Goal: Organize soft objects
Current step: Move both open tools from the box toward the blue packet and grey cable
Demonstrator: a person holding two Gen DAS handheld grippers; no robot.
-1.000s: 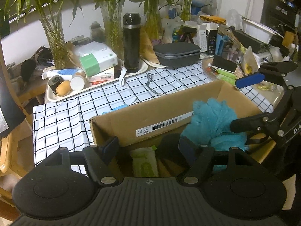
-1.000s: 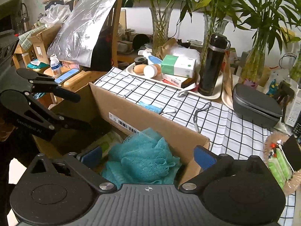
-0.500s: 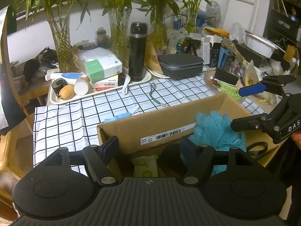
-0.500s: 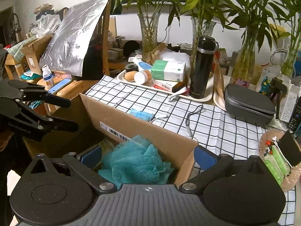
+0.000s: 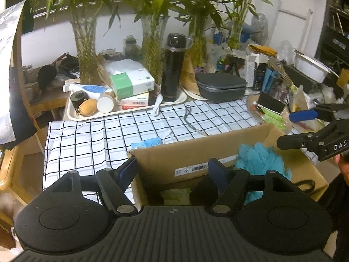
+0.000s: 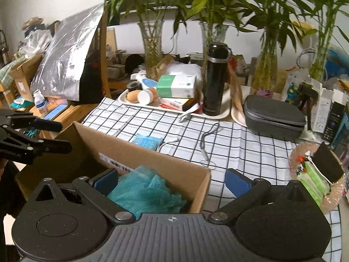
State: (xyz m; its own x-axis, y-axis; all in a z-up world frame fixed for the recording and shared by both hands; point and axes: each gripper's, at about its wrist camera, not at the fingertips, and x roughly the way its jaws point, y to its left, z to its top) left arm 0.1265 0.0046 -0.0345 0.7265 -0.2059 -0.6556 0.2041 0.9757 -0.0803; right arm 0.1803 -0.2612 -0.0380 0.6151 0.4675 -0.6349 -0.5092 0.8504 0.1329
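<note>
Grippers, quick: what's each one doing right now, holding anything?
Left gripper: open, holding nothing, straddling the cardboard box corner.
Right gripper: open, holding nothing, above the teal mesh sponge.

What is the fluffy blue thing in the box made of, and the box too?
The fluffy blue thing looks like soft plastic netting, bunched up and matte: fine mesh shows in its folds. The box looks like plain brown cardboard, dull and stiff, with thin cut edges and a white barcode label.
</note>
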